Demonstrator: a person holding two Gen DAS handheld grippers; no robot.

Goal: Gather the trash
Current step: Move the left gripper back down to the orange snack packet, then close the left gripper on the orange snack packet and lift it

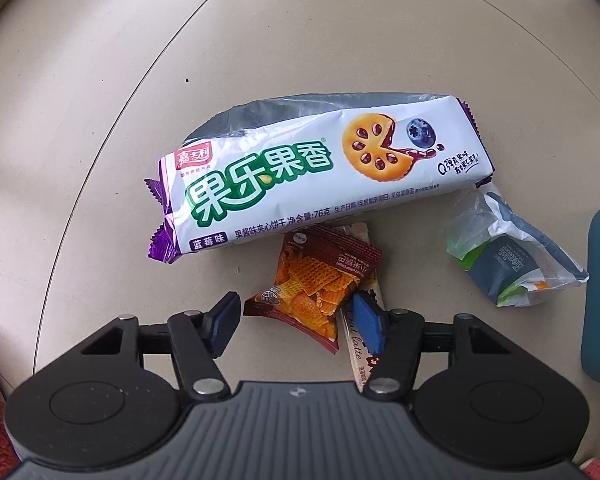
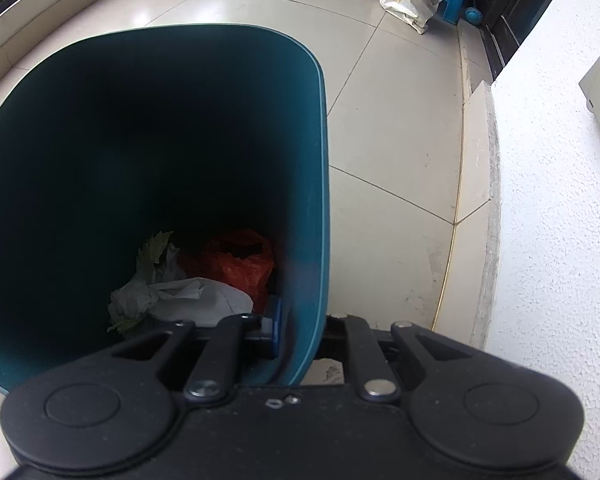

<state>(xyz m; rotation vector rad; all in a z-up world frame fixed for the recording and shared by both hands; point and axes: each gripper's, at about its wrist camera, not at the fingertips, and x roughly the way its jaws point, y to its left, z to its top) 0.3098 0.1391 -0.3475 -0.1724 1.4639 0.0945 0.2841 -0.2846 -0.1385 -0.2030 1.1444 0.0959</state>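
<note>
Beige floor tiles, wrappers scattered ahead of our left gripper (image 1: 296,326); right gripper (image 2: 300,332) pinches the teal bin (image 2: 180,128) wall.

Left jaws spread, empty, hovering low w/ pads either side of the orange snack packet (image 1: 316,280), which lies on a latte stick (image 1: 362,344); big biscuit wrapper (image 1: 312,176) just beyond, crumpled clear bag (image 1: 512,256) off to the right. We'd drop straight down, close on the packet's near edge only, avoid catching the stick. Right tool is tilted down over the rim, inner pad (image 2: 275,326) inside, outer finger hidden; bin holds tissue (image 2: 188,300) & a red bag (image 2: 236,260).

The biscuit packet (image 1: 320,172) lies behind the crisp packet (image 1: 316,284), crumpled bag (image 1: 512,256) to their right.
</note>
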